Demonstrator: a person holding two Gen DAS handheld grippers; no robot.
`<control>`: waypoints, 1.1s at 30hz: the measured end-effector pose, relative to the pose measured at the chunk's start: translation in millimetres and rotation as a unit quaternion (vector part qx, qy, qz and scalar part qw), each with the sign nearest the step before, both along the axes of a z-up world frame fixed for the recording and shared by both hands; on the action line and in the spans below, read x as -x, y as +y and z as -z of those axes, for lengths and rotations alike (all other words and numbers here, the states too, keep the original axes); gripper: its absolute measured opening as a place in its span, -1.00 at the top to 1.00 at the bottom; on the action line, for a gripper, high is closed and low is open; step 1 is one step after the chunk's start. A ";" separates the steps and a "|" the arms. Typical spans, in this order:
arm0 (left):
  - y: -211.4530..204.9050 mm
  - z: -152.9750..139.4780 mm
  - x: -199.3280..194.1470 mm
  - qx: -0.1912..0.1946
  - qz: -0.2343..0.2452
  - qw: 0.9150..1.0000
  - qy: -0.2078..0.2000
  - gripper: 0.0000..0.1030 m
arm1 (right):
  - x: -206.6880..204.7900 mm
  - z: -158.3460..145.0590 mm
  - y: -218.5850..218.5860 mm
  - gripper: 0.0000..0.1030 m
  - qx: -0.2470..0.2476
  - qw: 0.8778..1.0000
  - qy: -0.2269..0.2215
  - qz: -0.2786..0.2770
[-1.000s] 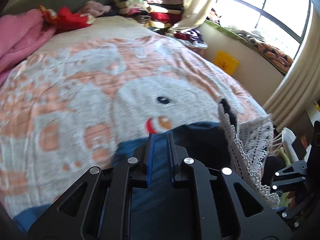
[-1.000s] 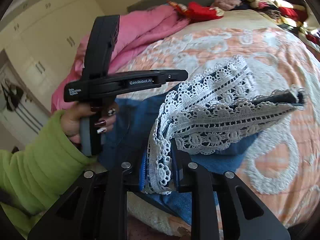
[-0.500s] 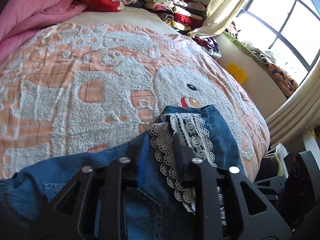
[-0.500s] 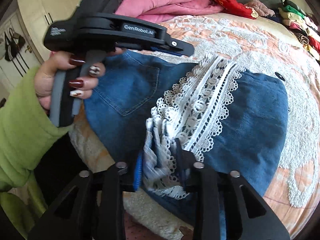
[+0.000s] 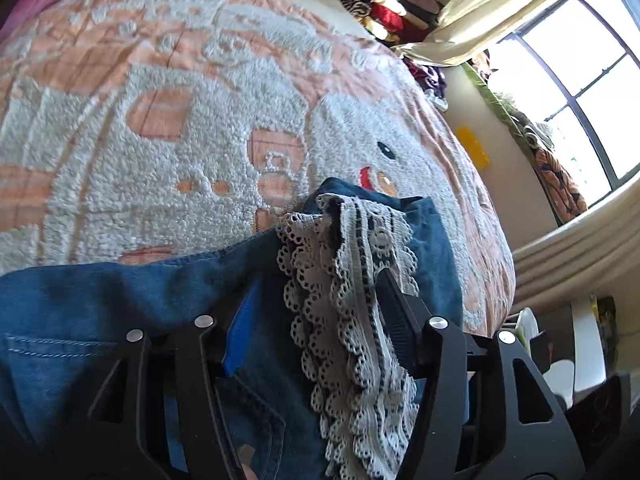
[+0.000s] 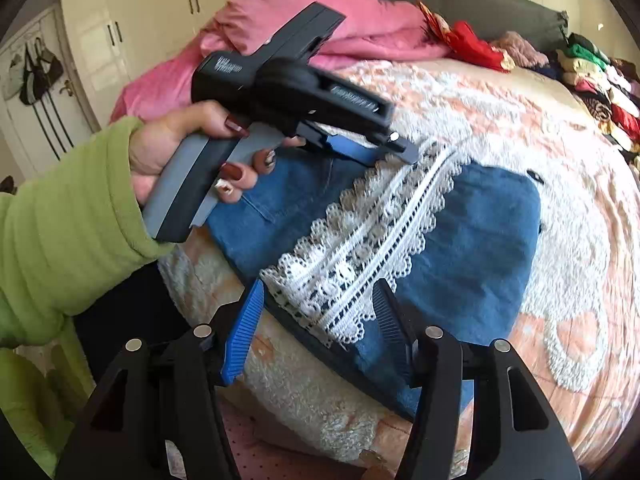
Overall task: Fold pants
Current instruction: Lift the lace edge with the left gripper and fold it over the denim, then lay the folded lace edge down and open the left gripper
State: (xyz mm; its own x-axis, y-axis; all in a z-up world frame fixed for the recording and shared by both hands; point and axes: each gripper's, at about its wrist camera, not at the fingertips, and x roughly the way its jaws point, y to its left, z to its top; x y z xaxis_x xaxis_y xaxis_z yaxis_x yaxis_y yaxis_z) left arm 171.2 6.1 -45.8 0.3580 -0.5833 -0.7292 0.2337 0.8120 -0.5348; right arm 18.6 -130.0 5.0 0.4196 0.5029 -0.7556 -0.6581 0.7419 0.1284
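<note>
Denim pants (image 6: 472, 248) with scalloped lace trim (image 6: 360, 248) lie folded on tufted bedspread (image 6: 560, 168).

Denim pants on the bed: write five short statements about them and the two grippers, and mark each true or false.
1. The right gripper is open, its jaws standing apart on either side of the lace trim. True.
2. The denim pants hang in the air, clear of the bedspread. False: they lie on the bedspread.
3. The lace trim is white with dark openwork. True.
4. The left gripper is clamped shut on the lace trim. False: its jaws stand apart, with lace draped between them.
5. The folded pants lie in the middle of the bed, far from its edge. False: they lie at the near edge.
</note>
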 end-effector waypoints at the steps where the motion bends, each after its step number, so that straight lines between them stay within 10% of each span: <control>1: -2.2 1.0 -1.2 -0.001 -0.005 1.000 0.001 0.04 | -0.2 2.1 -2.2 -0.08 0.003 1.000 0.003 0.005; 2: -5.3 0.3 -1.3 -0.007 -0.008 1.000 -0.002 0.22 | -1.7 3.2 -4.1 -0.08 0.005 1.000 0.006 0.010; 3: -7.7 -1.1 -1.1 -0.007 -0.008 1.000 -0.005 0.82 | -3.9 4.6 -6.7 -0.08 0.004 1.000 0.009 0.016; 10: -2.5 -22.5 14.0 -0.037 -0.014 0.998 -0.045 0.85 | -13.0 9.6 -19.3 -0.08 0.009 0.999 0.017 0.048; 33: -3.9 -48.5 56.1 -0.119 -0.044 0.987 -0.095 0.02 | -18.1 -4.2 -46.1 -0.47 -0.009 0.996 0.016 0.084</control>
